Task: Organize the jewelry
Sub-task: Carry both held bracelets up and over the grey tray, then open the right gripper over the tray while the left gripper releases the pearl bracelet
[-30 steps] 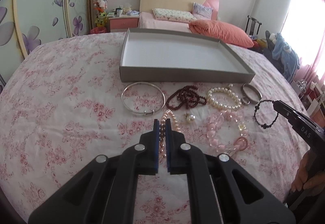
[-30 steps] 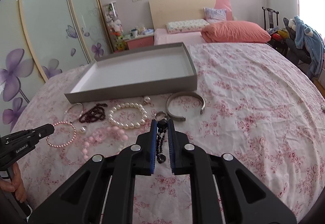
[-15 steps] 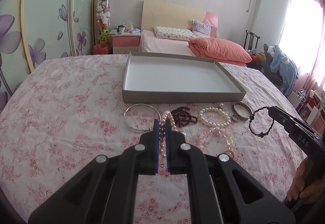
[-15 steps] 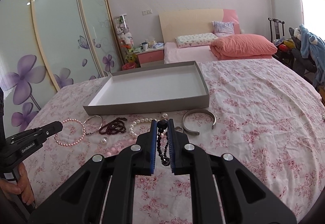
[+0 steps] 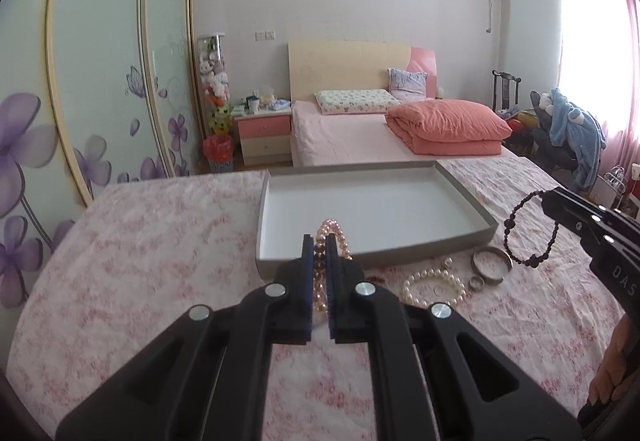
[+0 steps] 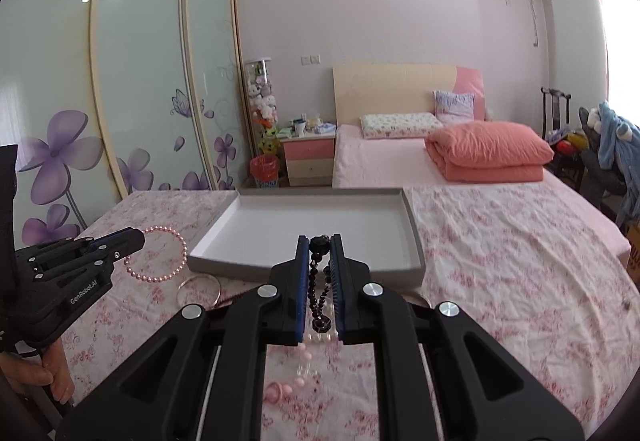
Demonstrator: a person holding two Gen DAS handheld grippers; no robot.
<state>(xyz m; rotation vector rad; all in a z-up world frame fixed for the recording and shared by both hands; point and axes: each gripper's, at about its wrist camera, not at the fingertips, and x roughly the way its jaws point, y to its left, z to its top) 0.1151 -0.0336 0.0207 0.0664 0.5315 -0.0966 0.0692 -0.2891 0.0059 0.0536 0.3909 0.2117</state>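
My left gripper (image 5: pixel 319 239) is shut on a pink pearl bracelet (image 5: pixel 335 231), held in the air in front of the near wall of the open grey tray (image 5: pixel 372 201). In the right wrist view that bracelet (image 6: pixel 160 259) hangs as a loop from the left gripper (image 6: pixel 138 235). My right gripper (image 6: pixel 320 239) is shut on a black bead bracelet (image 6: pixel 318 283), which dangles between the blue pads just short of the tray (image 6: pixel 320 217). The left wrist view shows the same black loop (image 5: pixel 510 237) hanging from the right gripper (image 5: pixel 546 197). Nothing lies in the tray.
On the floral cloth before the tray lie a white pearl bracelet (image 5: pixel 434 283), a silver cuff (image 5: pixel 492 265), a small ring (image 5: pixel 477 283), a thin silver bangle (image 6: pixel 199 291) and pink beads (image 6: pixel 300 365). A bed stands behind the table, with sliding wardrobe doors to its left.
Both grippers have risen and lifted their bracelets off the cloth. The pink pearl loop and the black bead loop now hang free, nearer the tray.
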